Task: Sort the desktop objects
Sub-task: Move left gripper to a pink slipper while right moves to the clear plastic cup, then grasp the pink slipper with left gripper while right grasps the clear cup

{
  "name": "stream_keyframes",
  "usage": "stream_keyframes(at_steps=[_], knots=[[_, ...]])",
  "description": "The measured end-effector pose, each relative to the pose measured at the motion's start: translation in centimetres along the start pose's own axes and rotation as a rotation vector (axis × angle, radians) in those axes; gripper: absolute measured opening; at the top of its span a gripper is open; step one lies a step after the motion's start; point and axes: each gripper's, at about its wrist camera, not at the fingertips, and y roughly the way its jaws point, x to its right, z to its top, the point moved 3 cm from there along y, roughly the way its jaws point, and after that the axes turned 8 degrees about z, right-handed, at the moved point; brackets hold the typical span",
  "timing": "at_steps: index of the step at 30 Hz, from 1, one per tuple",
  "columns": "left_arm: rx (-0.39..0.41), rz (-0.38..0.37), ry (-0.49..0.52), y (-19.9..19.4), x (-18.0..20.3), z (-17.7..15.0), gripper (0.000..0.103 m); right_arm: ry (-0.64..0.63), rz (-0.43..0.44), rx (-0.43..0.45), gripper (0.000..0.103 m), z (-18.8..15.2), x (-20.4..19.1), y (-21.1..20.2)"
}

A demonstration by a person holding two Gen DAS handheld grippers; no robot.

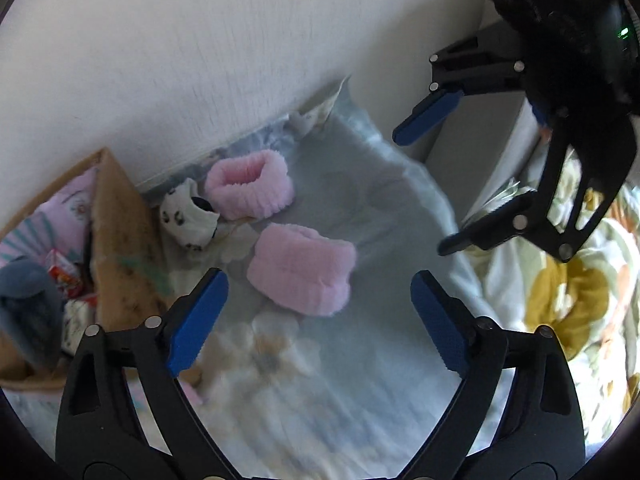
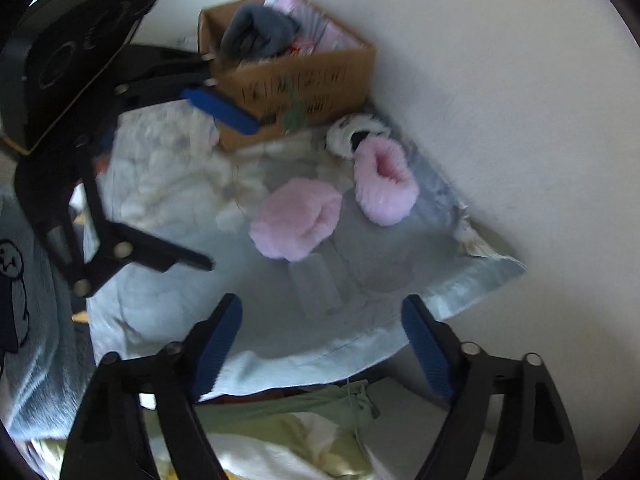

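The left tool (image 1: pixel 320 312) was spread, with nothing between its blue pads; it hung above the pale blue cloth (image 1: pixel 360 360) that covered the surface below. The right tool (image 2: pixel 322 344) was likewise spread and empty, positioned over the near edge of the same cloth (image 2: pixel 168 312).

Two pink fuzzy slippers lay on the cloth, near its wall-side edge. The nearer slipper (image 1: pixel 302 274) lay just ahead of the left tool's fingertips, apart from them. The farther slipper (image 1: pixel 250 184) lay close to the wall (image 1: pixel 200 60), with its opening facing up. A white sock with dark spots (image 1: pixel 188 212) touched the farther slipper on the side toward the cardboard box (image 1: pixel 120 220). The box stood in the corner against the wall and held a grey soft item (image 2: pixel 256 34) and pink fabric (image 2: pixel 320 28).
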Motion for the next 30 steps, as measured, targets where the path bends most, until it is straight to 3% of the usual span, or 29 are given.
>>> stream_keyframes(at_steps=[4, 6, 13, 16, 17, 18, 21, 30], knots=[[-0.036, 0.013, 0.059, 3.0, 0.1, -0.7, 0.090, -0.086, 0.047, -0.066, 0.072, 0.1, 0.4, 2.8], [-0.050, 0.016, 0.069, 3.8, -0.1, -1.0, 0.087, -0.134, 0.062, -0.098, 0.064, 0.3, 0.3, 4.3], [-0.077, 0.010, 0.062, 5.2, -0.8, -0.9, 0.087, -0.167, 0.093, -0.119, 0.054, 1.0, 0.4, 6.5], [-0.100, 0.010, 0.086, 5.7, -0.7, -0.9, 0.087, -0.160, 0.104, -0.140, 0.032, 0.8, 0.6, 7.0], [-0.106, 0.009, 0.088, 5.9, -0.7, -0.9, 0.083, -0.152, 0.109, -0.148, 0.029, 0.7, 0.7, 7.2], [-0.116, -0.005, 0.087, 6.0, -0.7, -1.0, 0.070, -0.144, 0.110, -0.147, 0.029, 0.6, 0.7, 7.3], [-0.112, -0.028, 0.065, 5.5, -0.8, -0.9, 0.052, -0.126, 0.094, -0.130, 0.028, 0.6, 0.5, 7.1], [-0.093, -0.066, 0.030, 2.9, -1.3, -0.3, 0.022, -0.094, 0.084, -0.110, 0.028, 0.8, -0.2, 5.9]])
